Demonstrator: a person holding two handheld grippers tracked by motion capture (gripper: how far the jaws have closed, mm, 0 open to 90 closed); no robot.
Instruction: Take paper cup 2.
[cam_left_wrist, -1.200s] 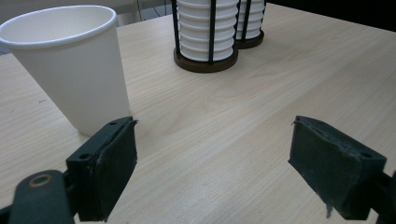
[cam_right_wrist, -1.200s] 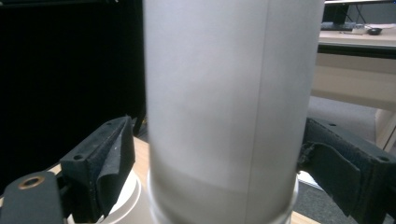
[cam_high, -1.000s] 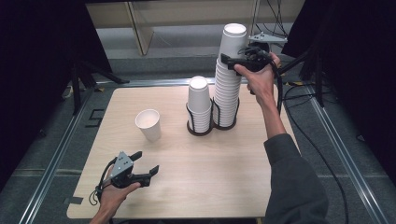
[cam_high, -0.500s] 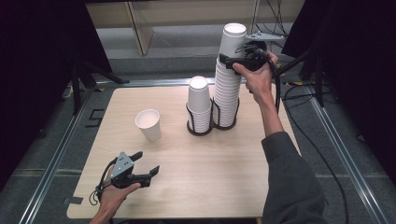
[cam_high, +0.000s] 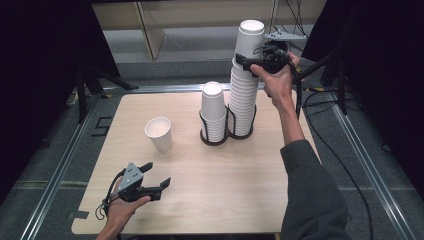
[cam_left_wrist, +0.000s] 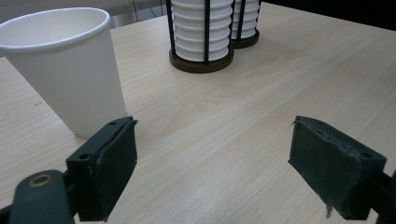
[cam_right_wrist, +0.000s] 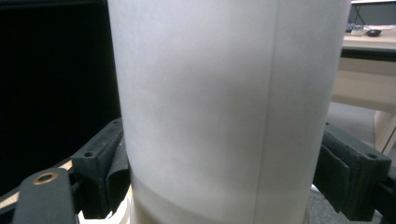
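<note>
Top cup (cam_high: 250, 36) on holder's (cam_high: 241, 131) stack, single cup (cam_high: 159, 133) empty

Matt white paper cups (cam_high: 244, 75), smooth-walled, in black wire holders (cam_high: 215, 135); the pale wood-grain table (cam_high: 240, 185) has a soft sheen.

No readable text, label, brand or number on anything in view.

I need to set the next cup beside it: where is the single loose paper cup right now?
In the high view the loose cup stands upright on the table's left half, left of the shorter cup stack and apart from it, beyond the left gripper.
</note>
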